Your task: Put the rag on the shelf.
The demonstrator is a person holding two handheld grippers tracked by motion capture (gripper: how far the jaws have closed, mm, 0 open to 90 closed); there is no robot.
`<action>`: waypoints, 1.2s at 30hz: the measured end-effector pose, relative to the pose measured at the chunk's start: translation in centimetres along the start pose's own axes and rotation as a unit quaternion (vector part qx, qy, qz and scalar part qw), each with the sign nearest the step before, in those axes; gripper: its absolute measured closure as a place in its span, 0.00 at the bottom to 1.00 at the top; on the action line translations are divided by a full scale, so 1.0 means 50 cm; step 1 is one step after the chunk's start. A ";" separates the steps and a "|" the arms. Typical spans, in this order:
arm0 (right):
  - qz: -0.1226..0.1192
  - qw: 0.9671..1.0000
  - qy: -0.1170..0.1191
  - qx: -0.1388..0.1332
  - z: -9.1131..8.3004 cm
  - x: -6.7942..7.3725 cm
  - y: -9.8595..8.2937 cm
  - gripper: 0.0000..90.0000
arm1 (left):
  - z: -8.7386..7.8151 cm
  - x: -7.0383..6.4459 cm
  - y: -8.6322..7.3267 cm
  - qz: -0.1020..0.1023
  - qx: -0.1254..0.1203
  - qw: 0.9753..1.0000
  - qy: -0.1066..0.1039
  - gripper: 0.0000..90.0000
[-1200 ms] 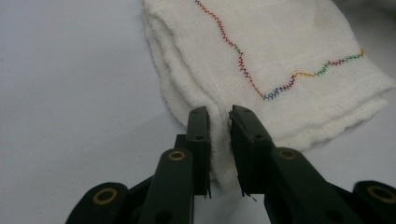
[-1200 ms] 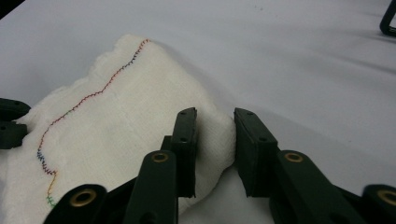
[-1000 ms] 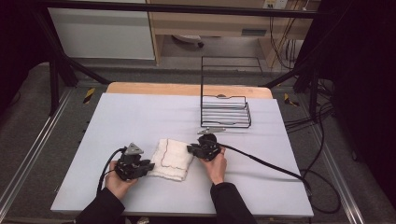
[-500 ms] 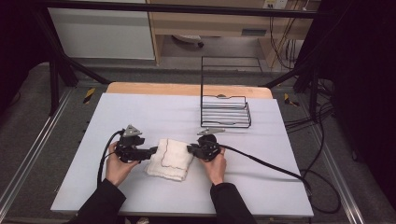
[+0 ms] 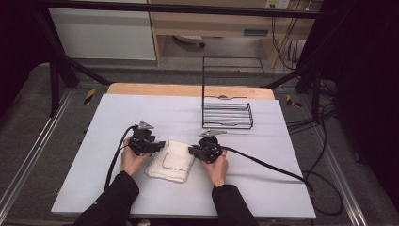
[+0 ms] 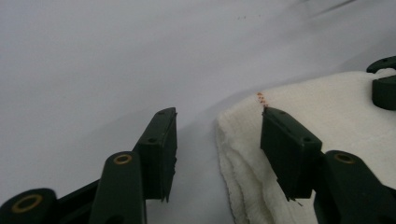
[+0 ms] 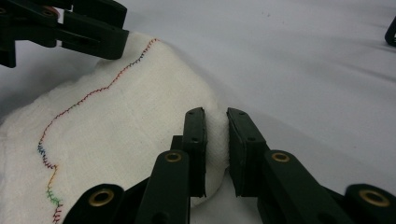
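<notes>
Pale grey tabletop point(image 5: 117, 188) with dark floor and rails around it, and a black wire rack point(image 5: 227, 112) standing at the far right, well away from the action. Nobody's said what the task is, so I'm guessing: looks like cloth folding or unfolding.

Folded white cloth point(image 5: 170, 160) sits near the front middle of the table, between the two hands. It's a stack of a few layers with a wavy multicoloured stitch line across the top. Long axis runs roughly from the front edge toward the back, leaning a little to the right at the far end.

Right gripper point(image 7: 215, 140) has its jaws clamped onto the cloth's right edge, a pinch of fabric squeezed between them. Left gripper point(image 6: 217, 140) is spread wide, one jaw over bare table and the other over the cloth's left corner, nothing caught yet.

So my read: one side grabbed, other side lined up but not closed. Whole lift or fold is yet to come.
</notes>
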State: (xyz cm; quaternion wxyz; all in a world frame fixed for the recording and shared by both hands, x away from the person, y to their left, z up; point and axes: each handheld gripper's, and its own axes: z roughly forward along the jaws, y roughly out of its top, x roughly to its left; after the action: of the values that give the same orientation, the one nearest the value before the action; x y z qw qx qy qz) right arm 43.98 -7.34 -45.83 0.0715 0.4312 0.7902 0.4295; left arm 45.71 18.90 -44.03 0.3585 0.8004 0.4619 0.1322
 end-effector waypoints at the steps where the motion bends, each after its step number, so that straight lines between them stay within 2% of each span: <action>1: -0.001 1.000 0.000 0.000 0.000 0.000 0.000 0.87 | 0.002 0.000 -0.001 -0.003 0.001 1.000 -0.004 0.56; 8: -0.002 1.000 0.000 -0.001 0.001 0.000 -0.001 0.87 | 0.014 -0.002 -0.002 -0.016 0.006 1.000 -0.020 0.65; 11: -0.001 1.000 0.001 -0.001 0.001 -0.001 0.000 0.87 | 0.016 -0.007 -0.001 -0.013 0.008 1.000 -0.017 0.66; 12: -0.001 1.000 0.001 0.000 0.001 -0.001 0.000 0.87 | 0.017 -0.009 -0.001 -0.013 0.007 1.000 -0.022 0.68; 13: -0.001 1.000 0.001 0.000 0.001 -0.001 0.000 0.87 | 0.018 -0.011 -0.001 -0.015 0.008 1.000 -0.026 0.74; 18: 0.000 1.000 0.002 0.001 0.001 -0.001 0.000 0.87 | 0.019 -0.009 0.002 -0.024 0.015 0.999 -0.041 0.80; 19: 0.000 1.000 0.001 0.001 0.001 -0.001 0.000 0.87 | 0.020 -0.009 0.002 -0.026 0.017 0.999 -0.044 0.84; 22: 0.002 1.000 0.001 0.000 0.001 0.000 0.000 0.87 | 0.019 -0.014 0.005 -0.030 0.023 0.998 -0.041 0.87; 24: 0.003 1.000 0.001 0.000 0.001 0.000 0.000 0.87 | 0.019 -0.018 0.005 -0.024 0.023 0.999 -0.036 0.89; 30: 0.005 1.000 -0.005 -0.008 -0.003 0.003 0.000 0.88 | 0.015 -0.018 0.000 -0.019 0.010 0.999 -0.034 0.92; 32: 0.004 1.000 -0.004 -0.010 -0.006 0.004 0.001 0.88 | 0.011 -0.015 -0.002 -0.023 0.003 0.999 -0.038 0.92; 36: 0.004 0.999 0.005 -0.035 -0.024 0.010 0.011 0.89 | -0.007 -0.013 -0.003 -0.021 -0.021 0.999 -0.042 0.92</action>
State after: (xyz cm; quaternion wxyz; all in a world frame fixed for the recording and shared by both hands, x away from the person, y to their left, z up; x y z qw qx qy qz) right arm 43.40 -7.59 -44.55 0.0806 0.4292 0.7733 0.4596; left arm 45.09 18.55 -43.80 0.3966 0.7879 0.4603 0.1004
